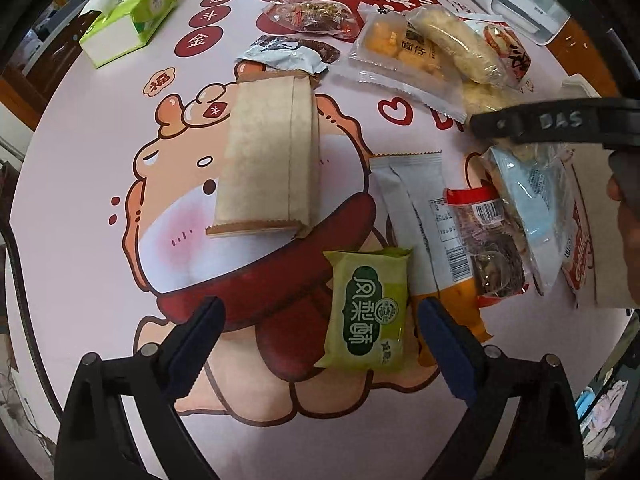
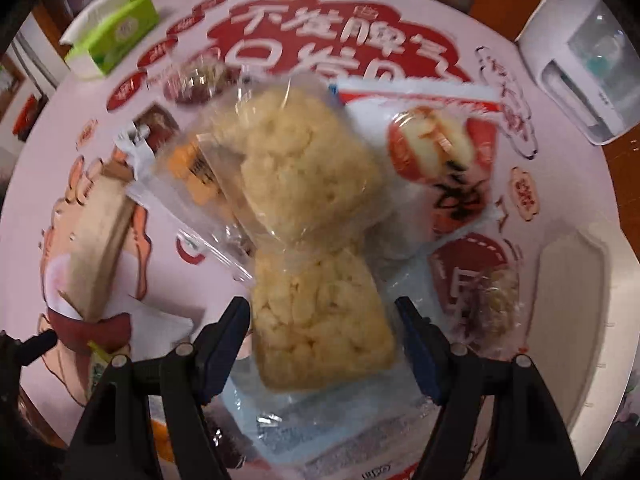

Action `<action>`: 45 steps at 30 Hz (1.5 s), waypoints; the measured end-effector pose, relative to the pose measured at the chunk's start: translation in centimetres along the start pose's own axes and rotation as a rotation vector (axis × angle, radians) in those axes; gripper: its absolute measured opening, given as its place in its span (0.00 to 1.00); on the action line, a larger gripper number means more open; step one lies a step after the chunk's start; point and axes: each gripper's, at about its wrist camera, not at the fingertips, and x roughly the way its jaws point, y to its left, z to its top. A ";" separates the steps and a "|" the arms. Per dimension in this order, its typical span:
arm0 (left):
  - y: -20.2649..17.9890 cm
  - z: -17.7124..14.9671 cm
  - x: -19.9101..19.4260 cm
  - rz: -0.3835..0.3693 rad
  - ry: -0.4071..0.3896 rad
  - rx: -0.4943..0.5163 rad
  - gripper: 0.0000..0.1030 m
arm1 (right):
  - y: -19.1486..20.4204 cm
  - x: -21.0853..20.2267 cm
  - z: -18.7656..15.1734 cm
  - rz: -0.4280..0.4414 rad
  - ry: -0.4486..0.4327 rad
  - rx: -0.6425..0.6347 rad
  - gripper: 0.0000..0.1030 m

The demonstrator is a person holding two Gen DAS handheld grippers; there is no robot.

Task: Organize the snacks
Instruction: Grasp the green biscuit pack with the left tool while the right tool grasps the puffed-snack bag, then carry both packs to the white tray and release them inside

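Note:
My left gripper [image 1: 320, 312] points down at the printed round table [image 1: 100, 168] and is open. A green pastry packet [image 1: 366, 312] lies flat between its fingers, nearer the right one, and neither pad touches it. My right gripper [image 2: 322, 316] straddles the near one of two puffed rice cakes in clear wrap [image 2: 320, 320]. A gap shows at its right pad, and the cake rests on a light blue packet [image 2: 280, 412]. The left wrist view shows the right gripper [image 1: 540, 124] low over the snack pile at the right.
Loose snacks surround both grippers: a brown paper packet [image 1: 264, 156], a grey packet [image 1: 416, 208], a red-capped clear pack [image 1: 488, 248], an orange-cube pack [image 1: 400, 48] and a red-and-white packet [image 2: 440, 148]. A green tissue box [image 1: 128, 20] and a white appliance [image 2: 588, 60] stand at the back.

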 end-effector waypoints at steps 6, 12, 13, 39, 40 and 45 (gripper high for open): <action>0.0 -0.2 0.3 -0.018 0.029 -0.035 0.72 | -0.4 -0.2 -0.6 0.035 -0.006 -0.002 0.59; -1.1 -0.5 0.8 -0.016 0.045 -0.037 0.42 | -1.6 -2.5 -1.9 0.101 -0.043 0.035 0.59; -1.5 -0.6 0.8 -0.006 0.046 -0.031 0.37 | -1.8 -2.8 -1.7 0.105 -0.051 0.038 0.59; -11.6 3.6 -20.7 -0.108 -0.462 0.120 0.34 | -11.7 -20.6 -18.6 0.193 -0.400 0.224 0.59; -12.3 3.7 -21.2 -0.119 -0.465 0.137 0.34 | -12.7 -21.3 -19.3 0.185 -0.418 0.242 0.59; -20.7 4.9 -22.6 -0.175 -0.470 0.271 0.34 | -17.3 -23.9 -22.2 0.112 -0.500 0.332 0.59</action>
